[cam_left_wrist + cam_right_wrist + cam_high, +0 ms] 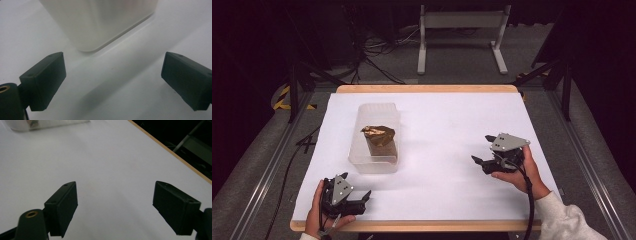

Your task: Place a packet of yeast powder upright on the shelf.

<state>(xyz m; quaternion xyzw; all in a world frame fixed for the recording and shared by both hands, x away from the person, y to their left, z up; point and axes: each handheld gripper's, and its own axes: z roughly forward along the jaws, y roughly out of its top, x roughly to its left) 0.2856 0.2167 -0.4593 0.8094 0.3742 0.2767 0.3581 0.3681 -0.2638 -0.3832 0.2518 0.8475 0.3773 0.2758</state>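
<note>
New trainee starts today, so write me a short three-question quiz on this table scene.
1. True or false: the brown crumpled item lies inside the clear plastic container.
2. Which hand-held gripper is nearer the container? A) left hand-held gripper B) right hand-held gripper
3. What stands between the jaws of the right hand-held gripper, as its own view shows them?

Key
1. True: it sits in the container on the white table cover.
2. A: the left one rests just in front of the container's near end; the right one is well off to the side.
3. Nothing: the jaws stand wide apart over bare white cover.
</note>
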